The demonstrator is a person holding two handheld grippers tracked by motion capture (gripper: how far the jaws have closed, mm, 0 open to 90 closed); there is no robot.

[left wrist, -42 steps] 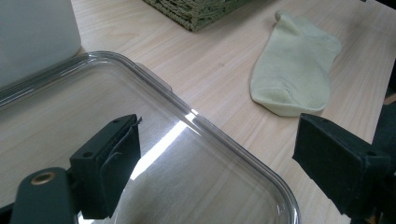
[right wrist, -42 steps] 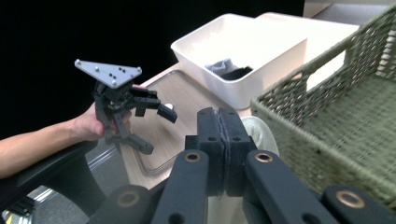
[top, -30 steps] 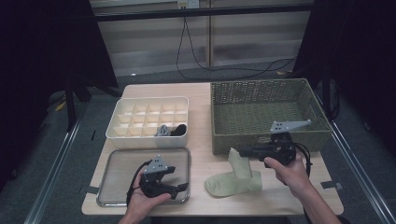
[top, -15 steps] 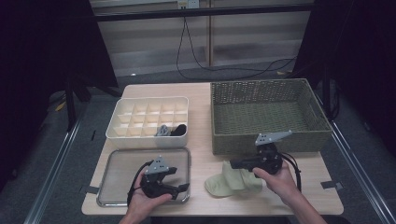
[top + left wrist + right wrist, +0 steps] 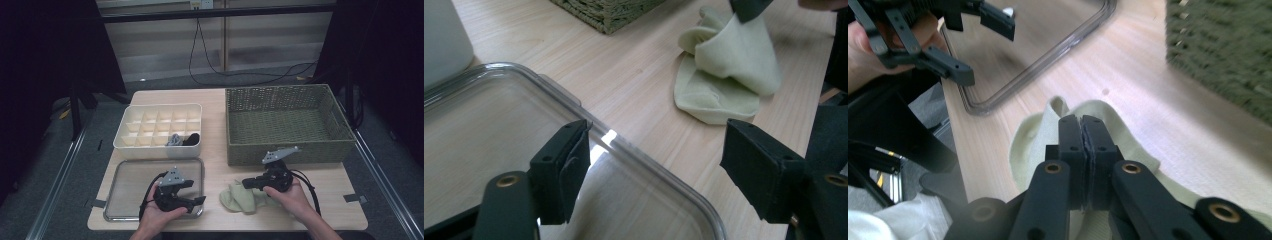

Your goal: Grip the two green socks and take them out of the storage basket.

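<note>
The left gripper is being held low over the clear tray, jaws spread wide, pointing toward three o'clock. At its three o'clock, the pale green cloth is being pinched on the table by the right gripper, jaws pressed together, aimed toward nine o'clock.

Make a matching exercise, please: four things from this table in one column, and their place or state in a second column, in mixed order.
Things:
1. pale green cloth
2. left gripper
3. woven basket
4. divided white box

Places or states:
A. behind the clear tray, dark items in its near cells
B. jaws open, above the clear tray
C. far right of the table, nothing inside
D. crumpled, pinched by the right gripper

Pairs: 1-D, 2-B, 3-C, 4-A
</note>
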